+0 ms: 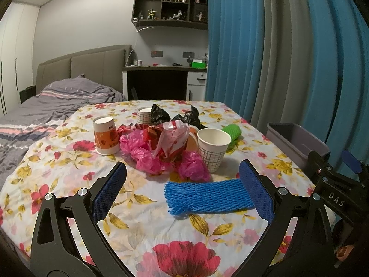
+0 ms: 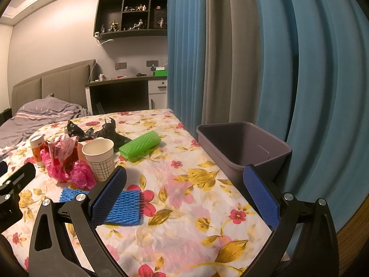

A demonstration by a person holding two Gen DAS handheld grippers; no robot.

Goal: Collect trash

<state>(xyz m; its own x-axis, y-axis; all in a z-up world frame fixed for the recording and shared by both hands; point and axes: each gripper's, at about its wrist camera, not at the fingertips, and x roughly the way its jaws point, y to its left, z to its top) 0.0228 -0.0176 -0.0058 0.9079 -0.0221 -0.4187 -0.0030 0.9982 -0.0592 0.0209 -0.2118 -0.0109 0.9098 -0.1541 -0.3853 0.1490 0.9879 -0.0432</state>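
Note:
Trash lies on a floral tablecloth (image 1: 143, 228). A blue foam net (image 1: 207, 197) lies flat between my open left gripper's (image 1: 183, 175) fingers, close to the right pad. Behind it sit pink plastic bags (image 1: 147, 154), a red-white wrapper (image 1: 171, 140), a checked paper cup (image 1: 213, 150), an upside-down orange cup (image 1: 105, 136), another checked cup (image 1: 144, 115), black bags (image 1: 161, 115) and a green foam net (image 1: 231, 132). My right gripper (image 2: 184, 180) is open and empty, with the blue net (image 2: 124, 207) behind its left finger and the grey bin (image 2: 242, 147) ahead right.
The grey bin (image 1: 297, 143) stands at the table's right edge against blue and grey curtains (image 1: 276, 57). A bed (image 1: 46, 106) lies to the left, with a desk (image 1: 161, 78) and shelves beyond. The right gripper's body (image 1: 334, 184) shows at the right of the left wrist view.

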